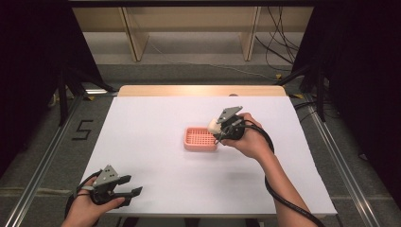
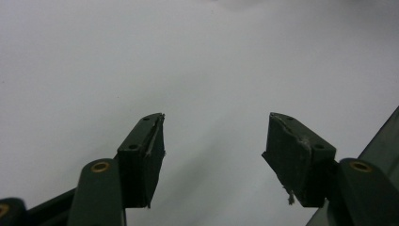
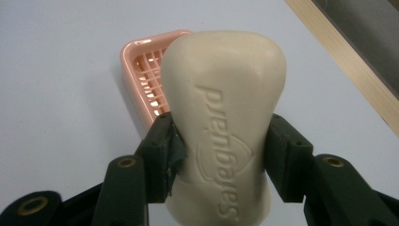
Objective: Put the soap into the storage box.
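Pinching a cream soap bar (image 3: 225, 136), right claw (image 1: 218, 128) over pink tray (image 1: 200, 140) edge, left claw (image 1: 128, 186) spread near table (image 1: 156, 118) edge

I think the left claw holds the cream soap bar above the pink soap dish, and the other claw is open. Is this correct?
Not quite: the right claw holds the cream soap bar above the pink soap dish, as the right gripper view shows. The left claw is the open one.

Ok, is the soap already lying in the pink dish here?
No, the soap is clamped between the right tool's jaws, held above the near rim of the dish.
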A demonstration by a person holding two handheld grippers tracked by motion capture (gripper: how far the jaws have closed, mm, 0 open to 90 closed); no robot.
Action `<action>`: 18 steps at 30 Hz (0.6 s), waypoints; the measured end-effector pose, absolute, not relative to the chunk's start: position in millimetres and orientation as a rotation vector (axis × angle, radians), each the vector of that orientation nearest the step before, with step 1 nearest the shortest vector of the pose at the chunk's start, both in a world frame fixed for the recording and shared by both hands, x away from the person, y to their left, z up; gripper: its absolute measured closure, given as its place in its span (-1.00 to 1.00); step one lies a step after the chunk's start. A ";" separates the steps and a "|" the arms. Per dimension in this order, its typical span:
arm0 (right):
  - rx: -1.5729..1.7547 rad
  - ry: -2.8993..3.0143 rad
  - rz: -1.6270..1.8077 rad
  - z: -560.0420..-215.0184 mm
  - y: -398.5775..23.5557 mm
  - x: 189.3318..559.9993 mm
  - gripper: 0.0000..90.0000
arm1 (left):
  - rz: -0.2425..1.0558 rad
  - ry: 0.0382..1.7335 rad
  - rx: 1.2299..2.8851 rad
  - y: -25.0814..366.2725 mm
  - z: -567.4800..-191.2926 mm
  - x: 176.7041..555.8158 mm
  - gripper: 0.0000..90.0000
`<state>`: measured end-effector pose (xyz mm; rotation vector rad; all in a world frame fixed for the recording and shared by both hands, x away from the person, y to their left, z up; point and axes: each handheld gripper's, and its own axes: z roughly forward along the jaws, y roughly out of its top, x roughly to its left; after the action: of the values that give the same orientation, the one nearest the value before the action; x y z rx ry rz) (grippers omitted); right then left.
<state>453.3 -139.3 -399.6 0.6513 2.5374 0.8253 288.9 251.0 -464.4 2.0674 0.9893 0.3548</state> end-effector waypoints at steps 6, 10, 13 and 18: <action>0.629 2.531 0.814 -398.2 -136.7 457.0 0.13 | 0.364 0.975 2.073 252.4 -463.8 289.1 -0.17; 0.613 2.533 0.815 -398.2 -134.8 458.7 0.13 | 0.363 0.982 2.061 252.2 -463.9 288.1 -0.17; 0.608 2.546 0.807 -397.9 -133.3 459.8 0.13 | 0.364 0.989 2.059 252.8 -463.5 287.3 -0.17; 0.608 2.548 0.823 -398.8 -129.7 460.2 0.13 | 0.376 0.985 2.068 255.2 -463.5 286.2 -0.17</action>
<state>460.2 -129.7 -398.8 0.6079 2.5485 0.8228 286.2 255.2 -463.5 2.0680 0.9848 0.3760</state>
